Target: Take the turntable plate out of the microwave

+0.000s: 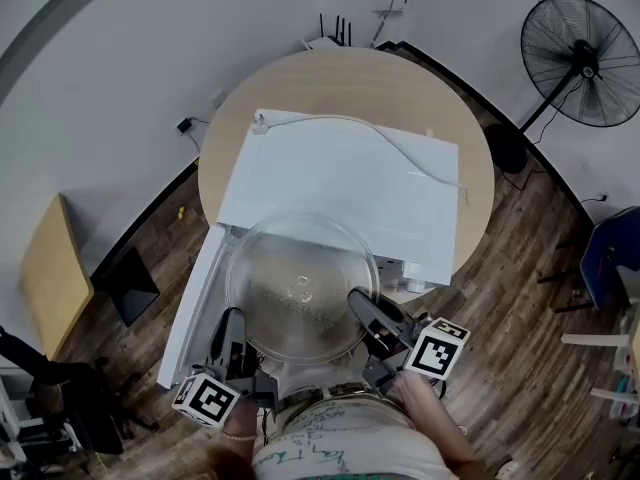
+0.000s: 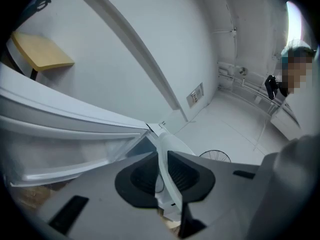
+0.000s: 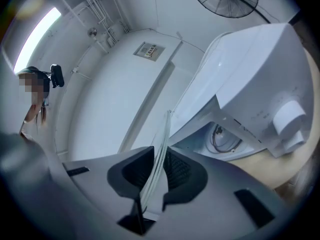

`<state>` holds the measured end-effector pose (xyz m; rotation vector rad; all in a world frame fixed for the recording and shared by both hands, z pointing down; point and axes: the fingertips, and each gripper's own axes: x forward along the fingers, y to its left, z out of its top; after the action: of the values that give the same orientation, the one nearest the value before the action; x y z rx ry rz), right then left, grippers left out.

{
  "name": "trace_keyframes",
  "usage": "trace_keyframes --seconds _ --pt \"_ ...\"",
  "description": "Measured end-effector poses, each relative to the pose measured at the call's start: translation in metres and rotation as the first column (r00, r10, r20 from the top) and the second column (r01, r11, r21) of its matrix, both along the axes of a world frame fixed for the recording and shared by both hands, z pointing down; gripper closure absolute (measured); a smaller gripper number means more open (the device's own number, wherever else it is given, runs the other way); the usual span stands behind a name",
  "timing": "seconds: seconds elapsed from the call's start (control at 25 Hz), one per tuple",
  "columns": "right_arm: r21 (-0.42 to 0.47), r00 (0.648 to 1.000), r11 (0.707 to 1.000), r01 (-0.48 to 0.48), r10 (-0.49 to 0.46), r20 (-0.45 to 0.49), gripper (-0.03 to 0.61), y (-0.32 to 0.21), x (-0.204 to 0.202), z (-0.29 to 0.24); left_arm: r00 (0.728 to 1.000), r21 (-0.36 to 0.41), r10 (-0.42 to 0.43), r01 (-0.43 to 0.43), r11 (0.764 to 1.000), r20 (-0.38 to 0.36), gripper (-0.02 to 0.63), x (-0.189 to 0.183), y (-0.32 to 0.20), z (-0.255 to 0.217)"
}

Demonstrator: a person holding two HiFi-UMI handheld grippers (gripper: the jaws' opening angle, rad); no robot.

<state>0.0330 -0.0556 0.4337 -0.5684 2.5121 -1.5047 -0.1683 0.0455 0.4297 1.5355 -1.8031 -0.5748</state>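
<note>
Glass plate (image 1: 300,288) is out of the microwave (image 1: 340,183), held in the air just in front of the opening, roughly flat. In head view its far edge overlaps the microwave's front top edge, and its left side is over the open door (image 1: 195,303).

Left gripper (image 1: 232,320) has the plate's near-left rim. In the left gripper view the fingers (image 2: 145,176) are clamped on the rim, glass edge-on btw the two dark pads, w/ only the glass keeping them apart.

Right gripper (image 1: 362,303) has the near-right rim. Right gripper view shows the same: pads pressed on the thin glass edge, which runs up & away from them. That view also shows the microwave's inside w/ a ring (image 3: 222,139) on its floor, no plate on it.

Microwave sits on a round wooden table (image 1: 400,88), w/ a white cable (image 1: 400,153) lying across its top. Both marker cubes are near the person's torso at the bottom of head view. Fan (image 1: 585,58) stands on the wood floor, well off to the right.
</note>
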Motion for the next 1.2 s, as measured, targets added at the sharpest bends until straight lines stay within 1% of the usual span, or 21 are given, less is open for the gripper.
trace_keyframes --seconds 0.24,0.52,0.68,0.96,1.08,1.12,1.2 --pt "0.0 0.997 0.997 -0.071 0.071 -0.015 0.525 -0.027 0.0 -0.008 0.998 0.033 0.055 -0.055 0.998 -0.004 0.549 -0.006 -0.041 -0.008" --pt "-0.041 0.988 0.988 -0.151 0.149 -0.034 0.522 -0.05 0.003 -0.001 0.991 0.021 0.13 -0.13 0.991 -0.011 0.549 -0.009 -0.082 -0.004" --pt "-0.067 0.982 0.98 -0.187 0.184 -0.043 0.522 -0.057 0.003 0.004 0.987 0.019 0.157 -0.157 0.987 -0.018 0.549 -0.012 -0.101 -0.001" --pt "-0.105 0.964 0.96 -0.26 0.253 -0.076 0.517 -0.06 0.003 0.009 0.975 -0.001 0.22 -0.22 0.975 -0.04 0.549 -0.016 -0.128 0.004" --pt "-0.112 0.953 0.949 -0.294 0.282 -0.109 0.511 -0.059 0.005 0.016 0.969 0.01 0.244 -0.244 0.97 -0.035 0.551 -0.016 -0.138 0.003" --pt "-0.115 0.948 0.944 -0.31 0.297 -0.117 0.502 -0.06 0.006 0.018 0.967 0.014 0.253 -0.252 0.968 -0.031 0.552 -0.015 -0.141 0.002" --pt "-0.12 0.935 0.931 -0.346 0.331 -0.123 0.505 -0.061 0.008 0.019 0.963 0.018 0.267 -0.266 0.964 -0.03 0.554 -0.013 -0.148 0.001"
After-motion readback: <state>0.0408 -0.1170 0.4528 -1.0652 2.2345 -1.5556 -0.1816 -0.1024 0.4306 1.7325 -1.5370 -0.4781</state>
